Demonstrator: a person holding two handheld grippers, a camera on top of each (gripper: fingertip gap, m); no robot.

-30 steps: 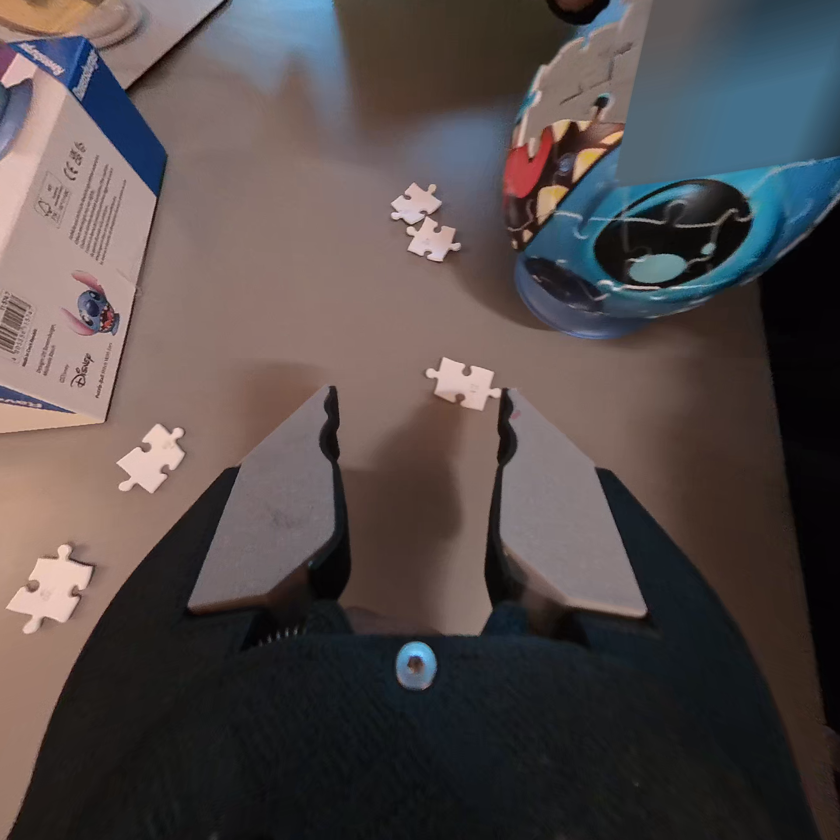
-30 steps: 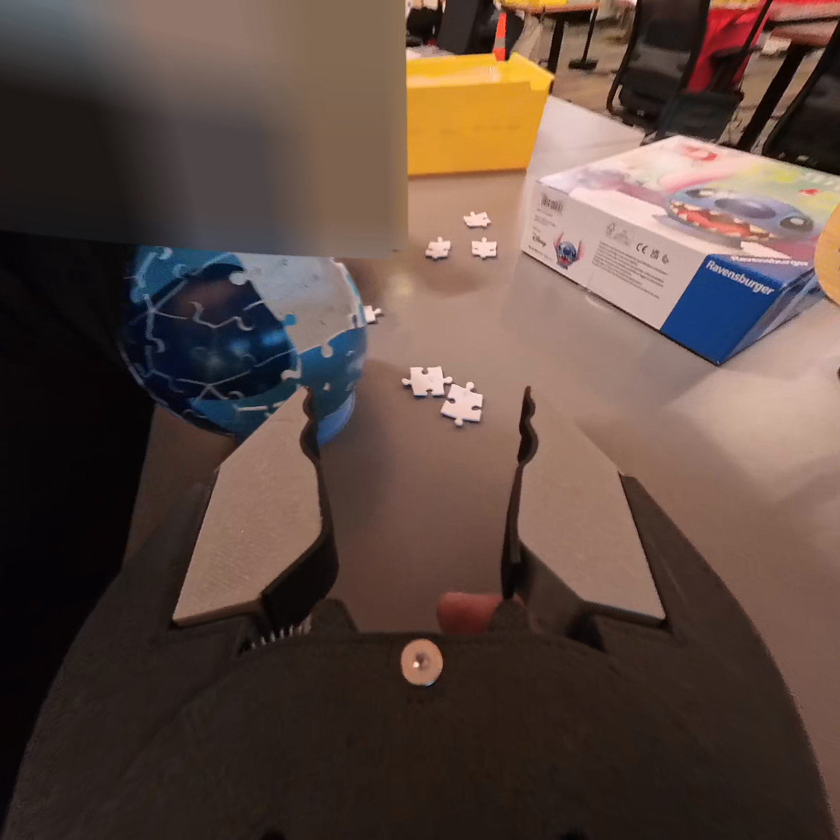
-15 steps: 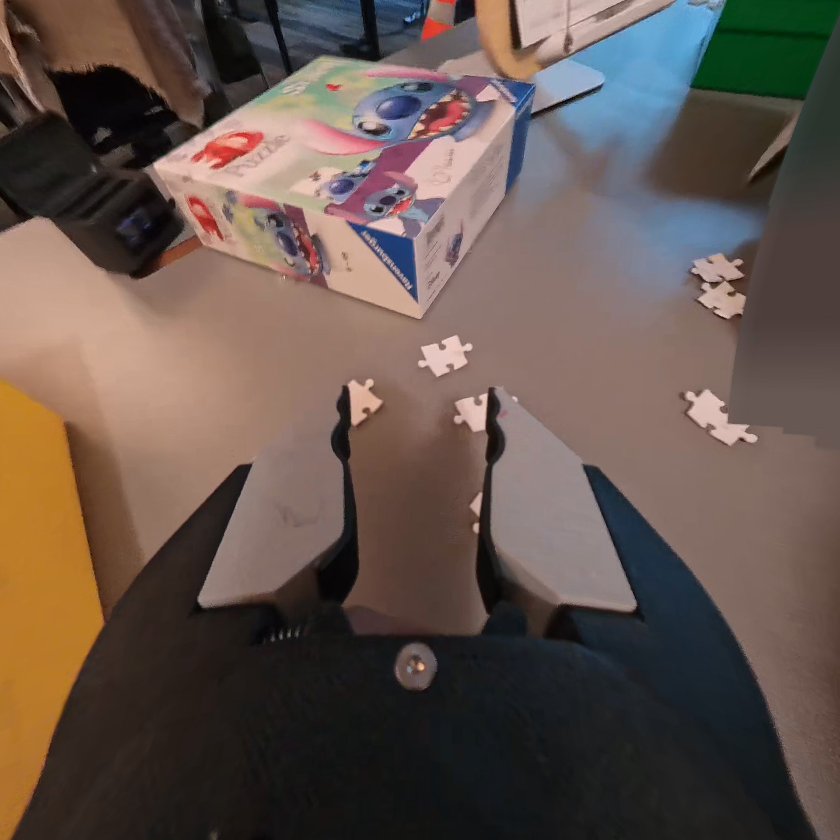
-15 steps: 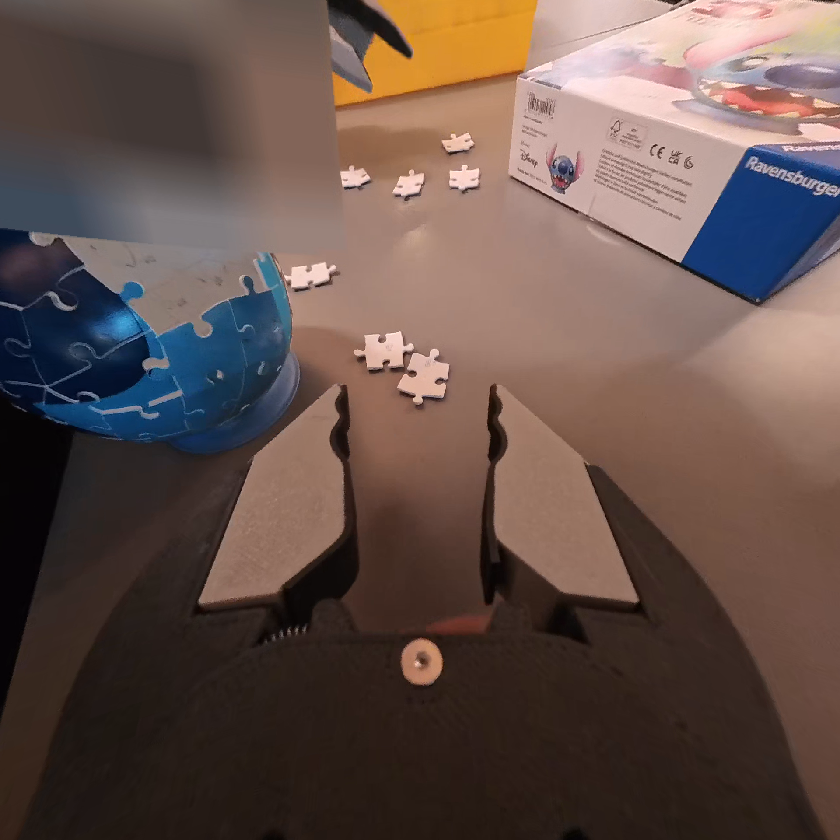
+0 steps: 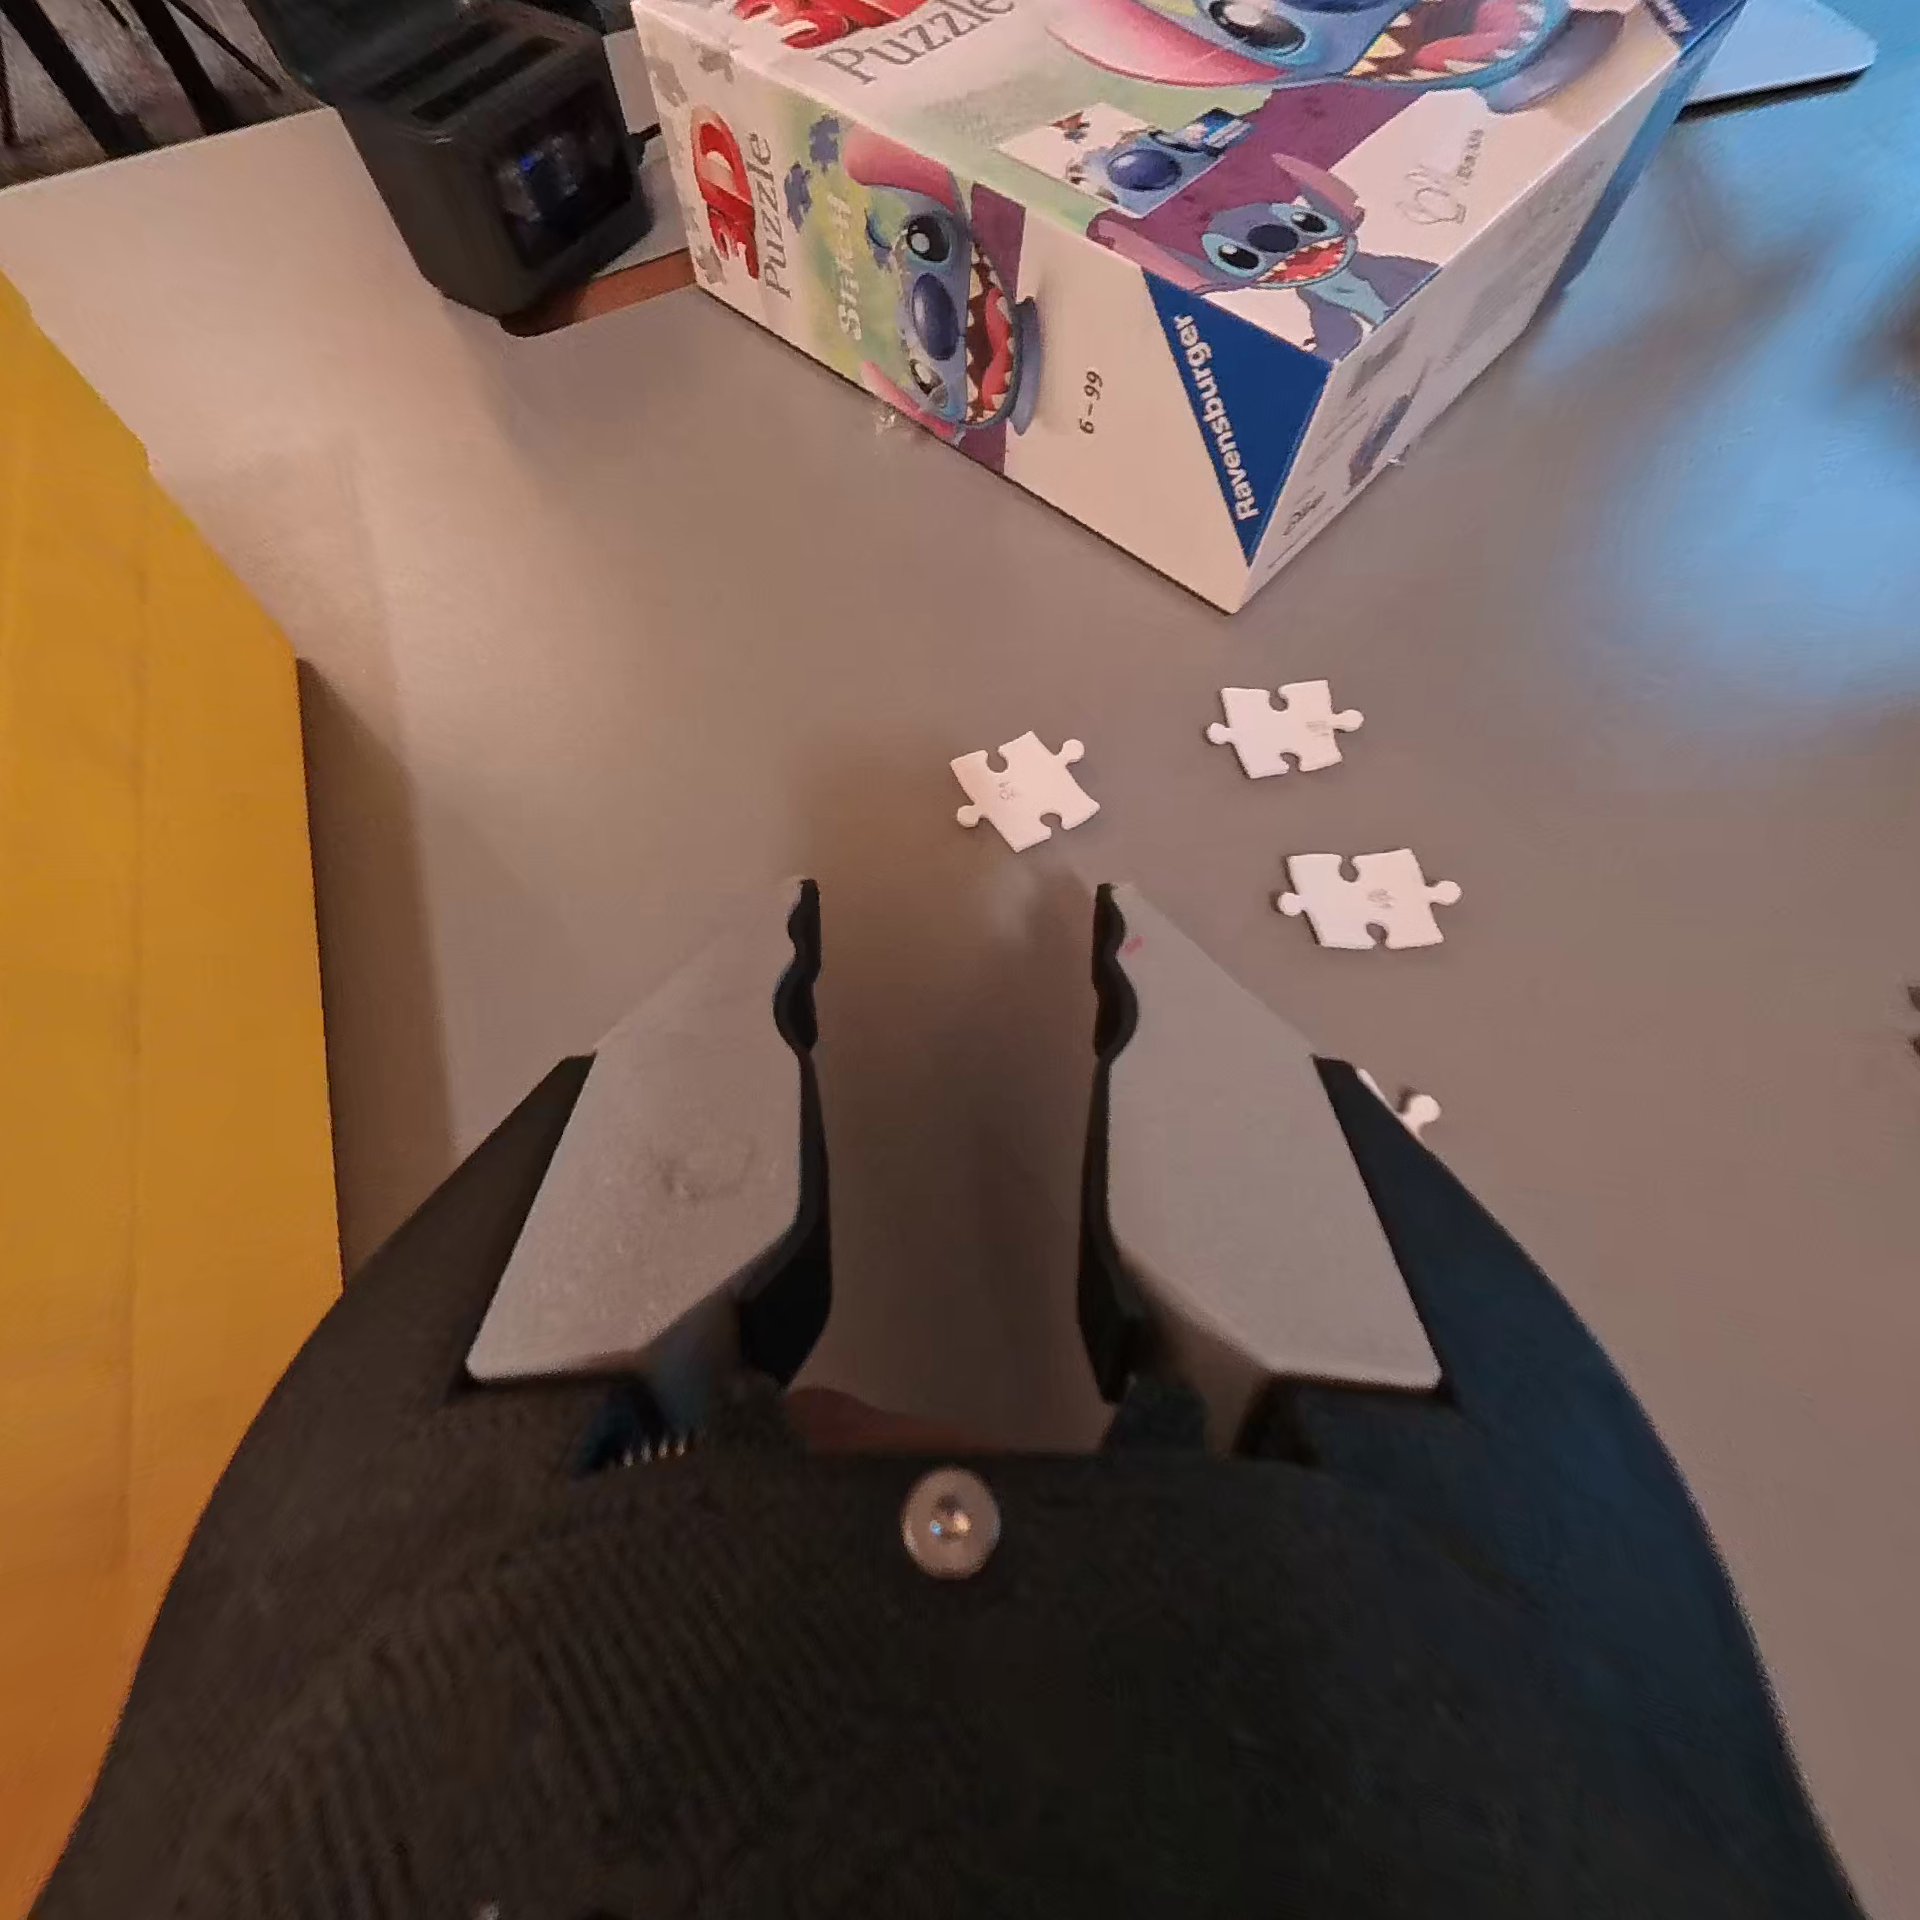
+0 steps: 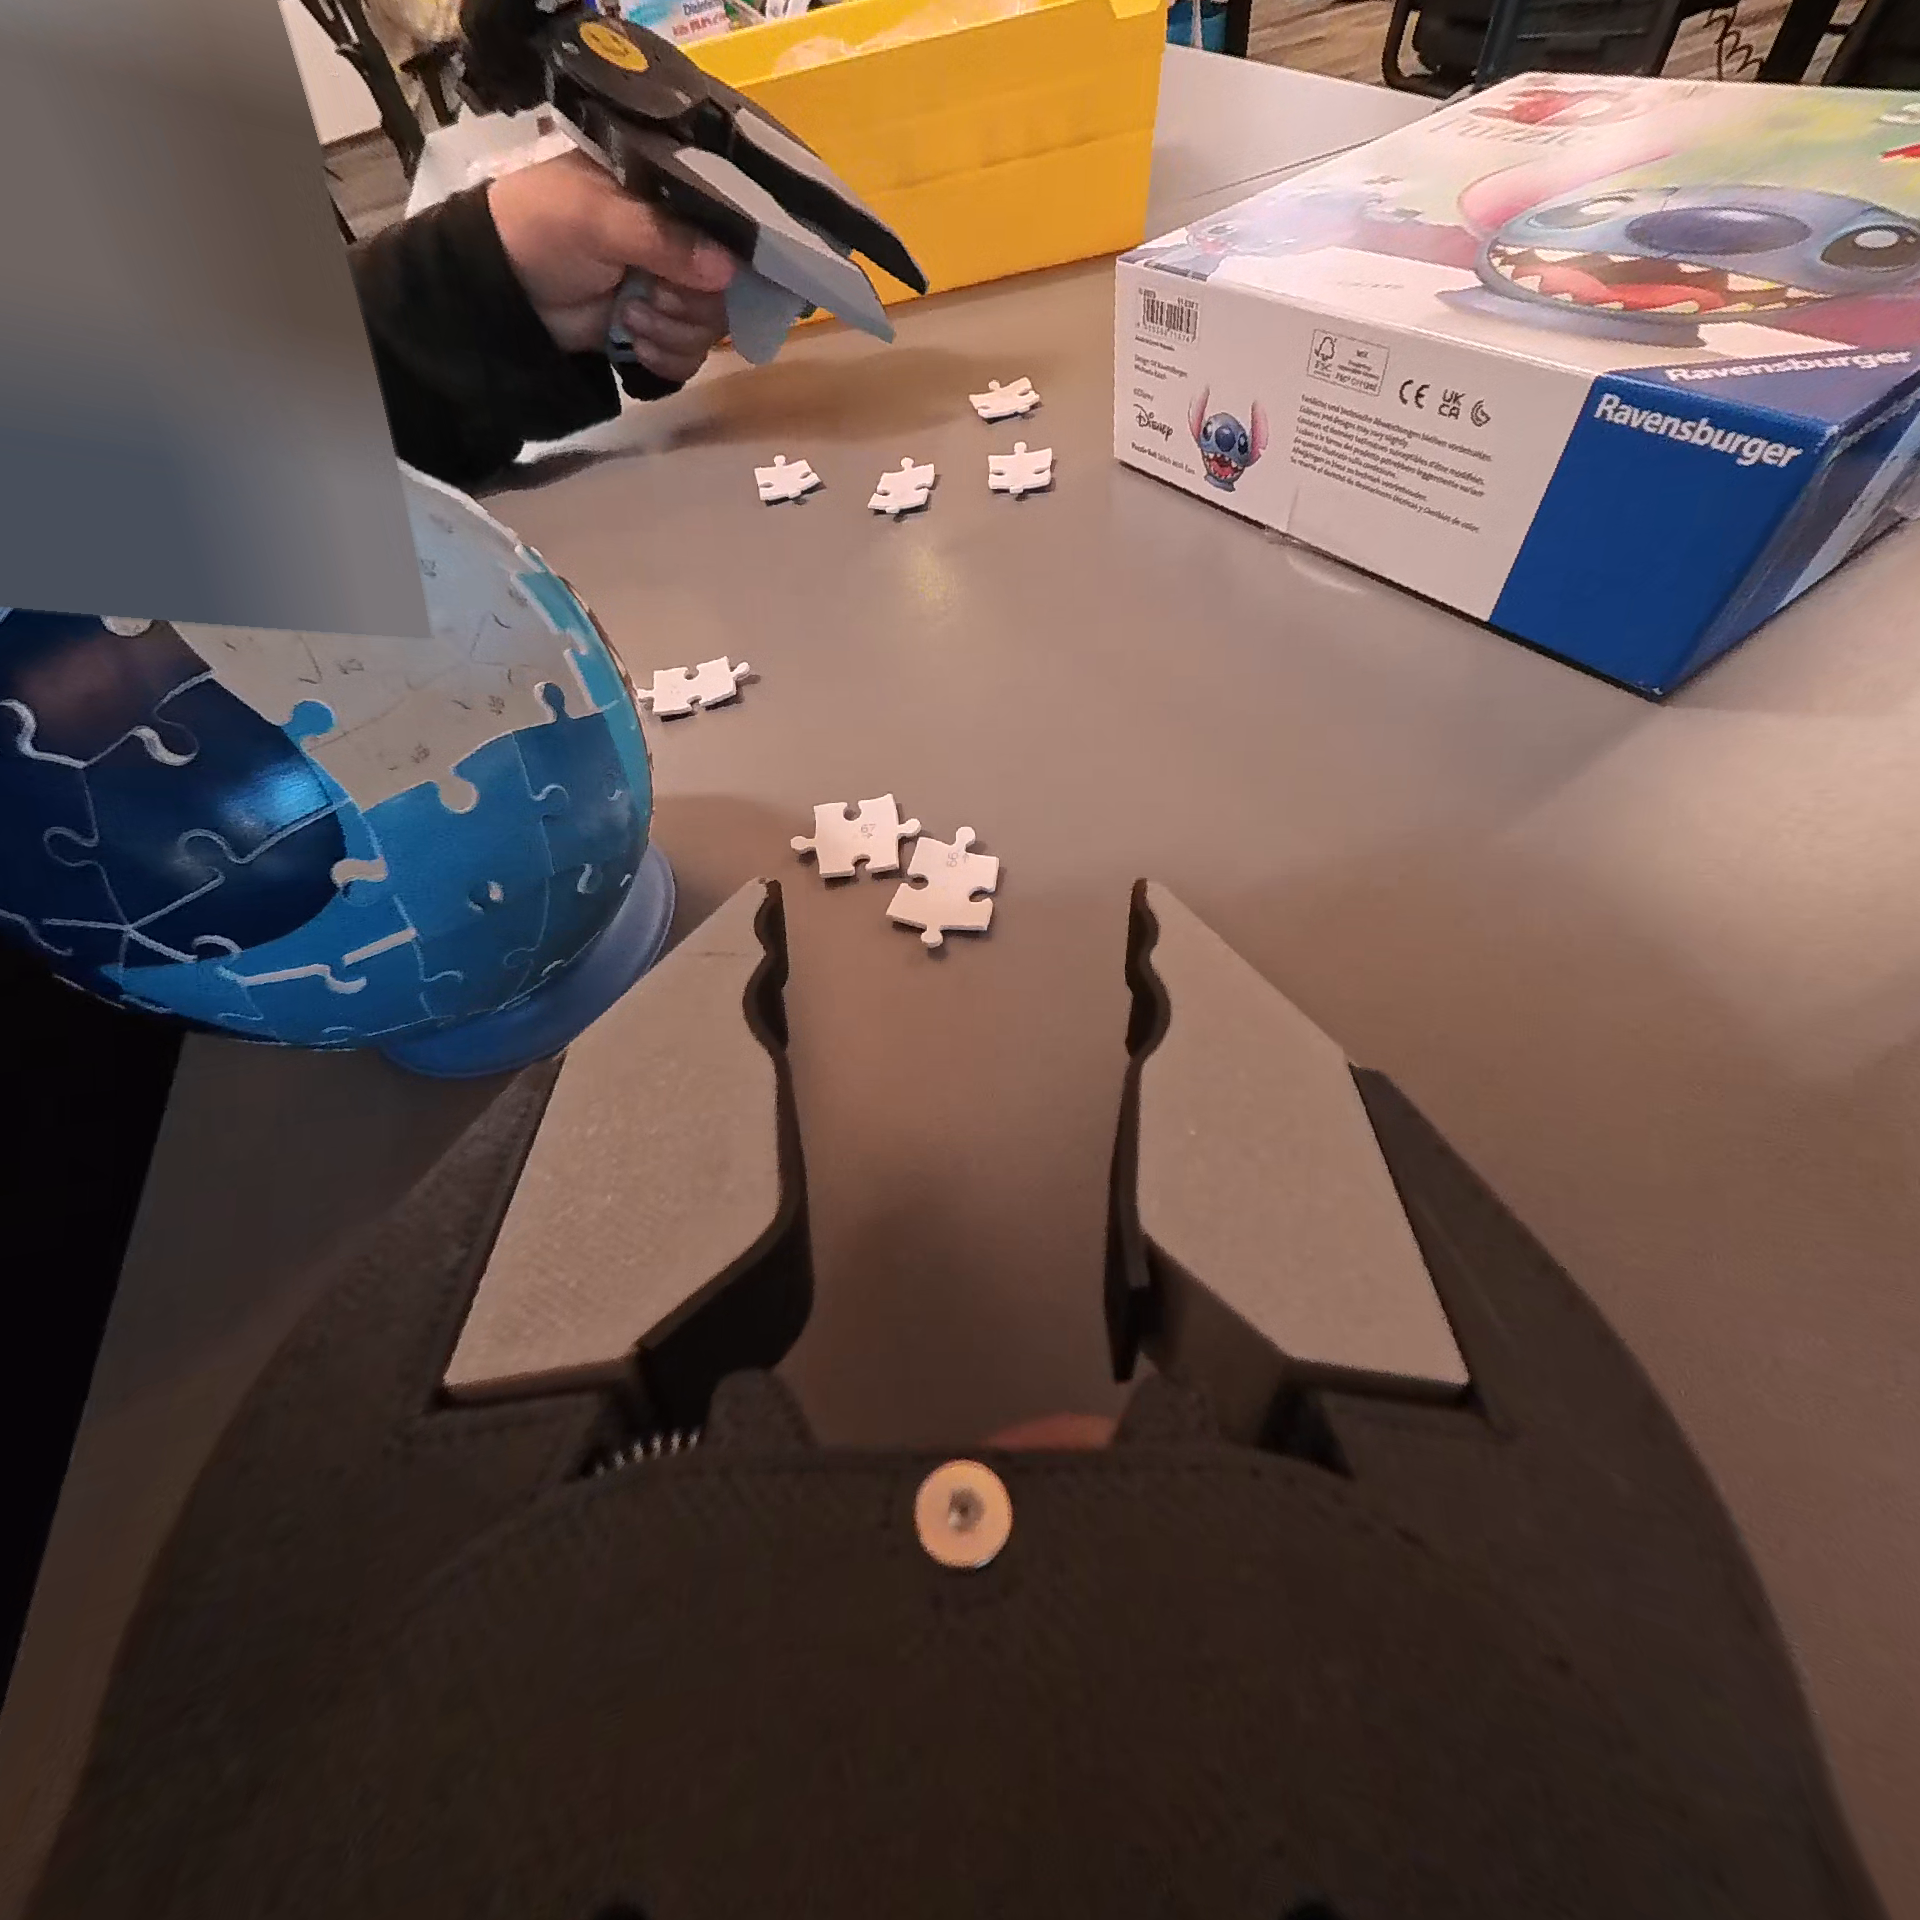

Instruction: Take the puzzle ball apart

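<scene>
The blue puzzle ball (image 6: pixel 312 831) stands on its blue base at the table's near left edge in the right wrist view, with a gap in its top showing white piece backs. My right gripper (image 6: pixel 951 894) is open and empty just right of the ball, above two loose white pieces (image 6: pixel 904 857). My left gripper (image 5: pixel 951 894) is open and empty over bare table, with three white pieces (image 5: pixel 1361 899) ahead to its right. It also shows in the right wrist view (image 6: pixel 894 296), held up in a hand near the yellow bin. The ball is out of the left wrist view.
The puzzle's box (image 6: pixel 1507 416) lies at the right; it also shows in the left wrist view (image 5: pixel 1195 260). A yellow bin (image 6: pixel 987 156) stands at the back, and its wall (image 5: pixel 125 935) fills the left. Several white pieces (image 6: pixel 904 483) lie mid-table. A black device (image 5: pixel 499 156) sits behind. About 35 centimetres separates my left fingertips from my right.
My left gripper has swung away from the ball toward the box and yellow bin, staying open. My right gripper has moved slightly forward and down beside the ball.
</scene>
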